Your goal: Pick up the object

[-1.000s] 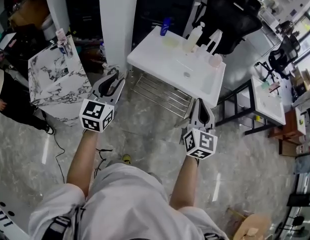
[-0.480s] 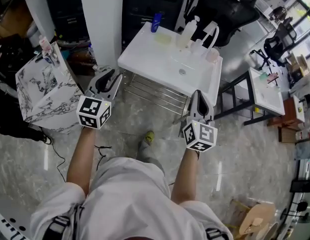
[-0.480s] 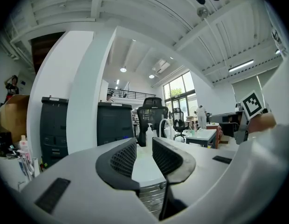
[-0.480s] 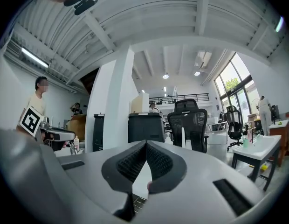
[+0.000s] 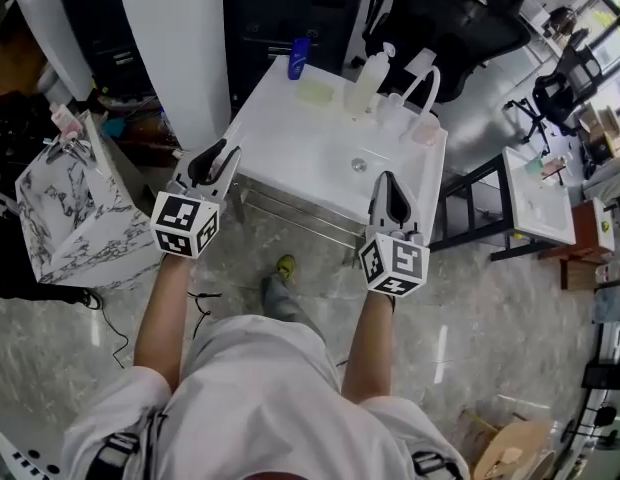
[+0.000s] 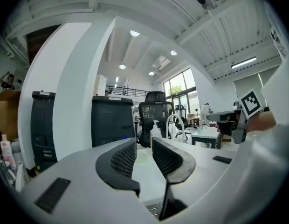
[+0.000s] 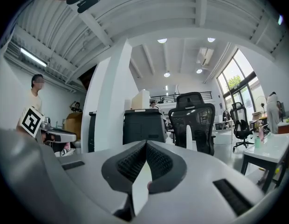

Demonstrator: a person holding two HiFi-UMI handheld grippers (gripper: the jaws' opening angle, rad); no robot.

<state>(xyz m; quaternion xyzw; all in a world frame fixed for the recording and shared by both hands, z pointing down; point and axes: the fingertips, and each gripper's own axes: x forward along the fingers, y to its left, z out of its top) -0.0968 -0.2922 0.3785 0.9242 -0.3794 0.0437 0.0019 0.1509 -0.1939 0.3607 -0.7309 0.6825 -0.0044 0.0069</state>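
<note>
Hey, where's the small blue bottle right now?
In the head view, the blue bottle stands at the white sink's back left corner, beside a pale yellow block, beyond the left gripper.

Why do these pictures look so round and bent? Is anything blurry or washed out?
Both gripper views: a fisheye lens leaves black corners and curves the ceiling beams; the left gripper and right gripper loom large and slightly soft up close. Head view: milder bending, mostly sharp; the white sink is bright with little detail, and the glossy floor shows light streaks.
</note>
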